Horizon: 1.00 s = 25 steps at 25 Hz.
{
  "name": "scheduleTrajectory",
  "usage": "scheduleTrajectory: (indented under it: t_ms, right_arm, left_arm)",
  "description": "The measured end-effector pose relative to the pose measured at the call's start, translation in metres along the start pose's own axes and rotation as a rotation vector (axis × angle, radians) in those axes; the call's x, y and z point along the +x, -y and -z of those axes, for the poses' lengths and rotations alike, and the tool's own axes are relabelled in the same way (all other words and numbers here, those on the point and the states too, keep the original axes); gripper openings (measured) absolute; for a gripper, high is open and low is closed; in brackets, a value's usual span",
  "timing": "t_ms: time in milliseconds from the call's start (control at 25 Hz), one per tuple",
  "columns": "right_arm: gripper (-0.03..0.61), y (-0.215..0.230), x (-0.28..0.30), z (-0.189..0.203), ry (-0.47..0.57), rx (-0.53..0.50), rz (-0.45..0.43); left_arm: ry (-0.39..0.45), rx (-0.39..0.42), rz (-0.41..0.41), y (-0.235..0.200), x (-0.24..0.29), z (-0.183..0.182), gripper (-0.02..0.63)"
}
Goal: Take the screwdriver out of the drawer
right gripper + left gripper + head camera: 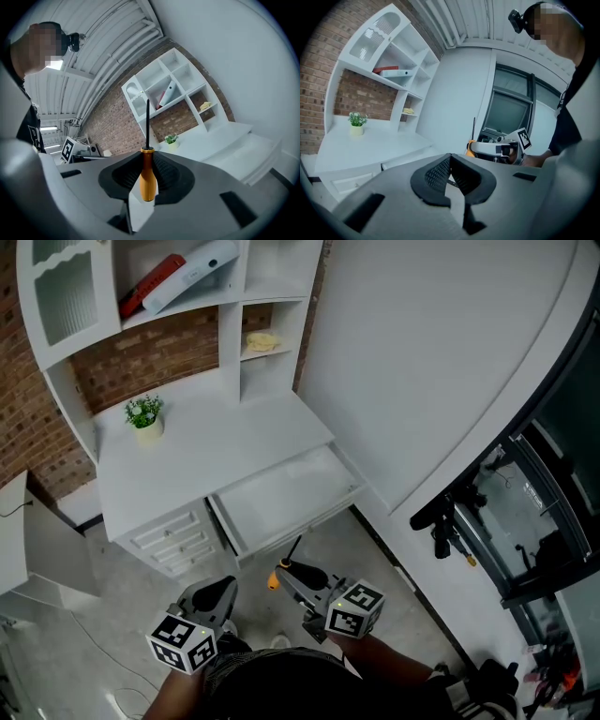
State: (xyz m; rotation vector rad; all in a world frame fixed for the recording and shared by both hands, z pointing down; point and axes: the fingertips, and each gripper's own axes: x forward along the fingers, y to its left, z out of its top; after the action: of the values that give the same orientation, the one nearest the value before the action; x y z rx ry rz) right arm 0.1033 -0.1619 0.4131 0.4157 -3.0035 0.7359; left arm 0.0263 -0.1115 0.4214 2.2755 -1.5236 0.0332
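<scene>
Carries screwdriver (148, 183) clamped in right gripper (146, 164) clear of drawer (281, 502) at twelve o'clock, left gripper (449, 161) pinched empty; likely needs setting down.

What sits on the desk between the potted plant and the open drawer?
Nothing: the head view shows bare white desktop between the potted plant and the open drawer. The screwdriver is already out, clamped in the right claw.
</scene>
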Motion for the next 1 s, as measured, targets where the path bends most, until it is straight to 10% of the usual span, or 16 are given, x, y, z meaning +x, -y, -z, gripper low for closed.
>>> scheduleTrajectory:
  t_ms: [1000]
  right_arm:
    - [0.074, -0.053, 0.054, 0.029, 0.033, -0.001, 0.145]
  left_arm:
    - [-0.035, 0.050, 0.155, -0.046, -0.056, -0.010, 0.015]
